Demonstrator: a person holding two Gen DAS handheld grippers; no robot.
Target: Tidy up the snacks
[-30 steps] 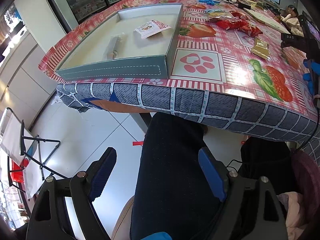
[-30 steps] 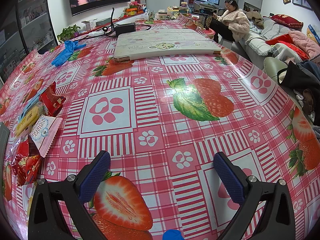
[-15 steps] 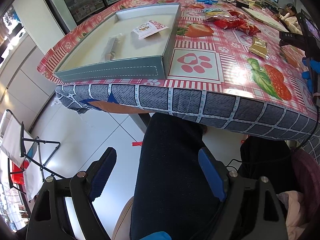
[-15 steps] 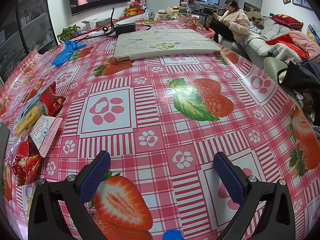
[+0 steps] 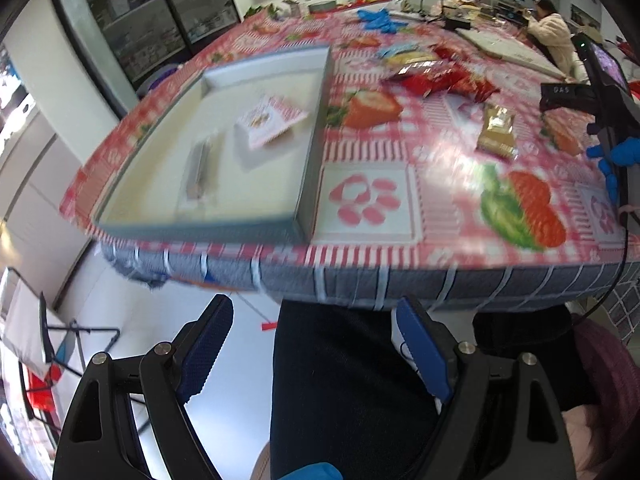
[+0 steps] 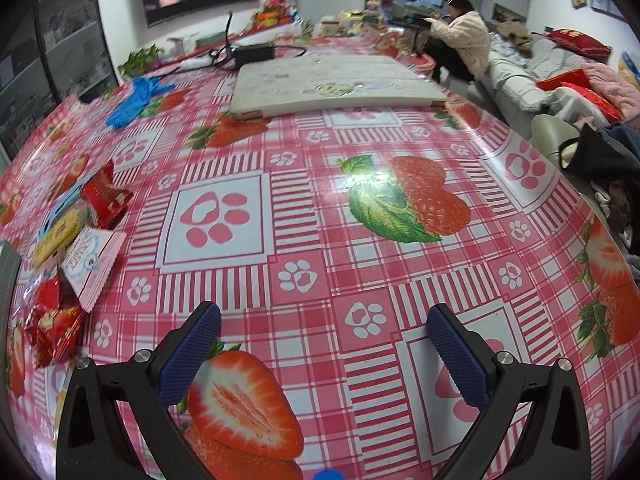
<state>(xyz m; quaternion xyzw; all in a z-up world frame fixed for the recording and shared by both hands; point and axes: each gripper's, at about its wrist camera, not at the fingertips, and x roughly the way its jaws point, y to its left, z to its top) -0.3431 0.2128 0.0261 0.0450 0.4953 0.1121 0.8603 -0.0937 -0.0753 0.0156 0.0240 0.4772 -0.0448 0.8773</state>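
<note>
While most snack packets point(image 5: 440, 76) lay loose on the strawberry tablecloth point(image 5: 440, 168), two items sat inside the grey tray point(image 5: 316, 148): one pink-and-white sachet point(image 5: 272, 120) and one slim clear-wrapped bar point(image 5: 199, 168).

Handling, judged: light, soft foil or film pouches, crinkly and probably slippery; contents likely crushable. Best taken by a crimped end seam or across the flat middle, gently.

Count outside the tray, left wrist view: one gold packet point(image 5: 497, 132) lying alone; a red cluster of perhaps three, blurred; one yellow-and-blue pack behind, uncertain. Right wrist view showed one pink-white sachet point(image 6: 90, 258), one yellow biscuit pack point(image 6: 56, 236) and red packets point(image 6: 105, 196), number unclear.

Left gripper point(image 5: 312, 350): fingers spread wide, holding nothing, below the table edge over the person's lap. Right gripper point(image 6: 323, 348): fingers spread wide, holding nothing, above bare cloth, packets well to its left.
</note>
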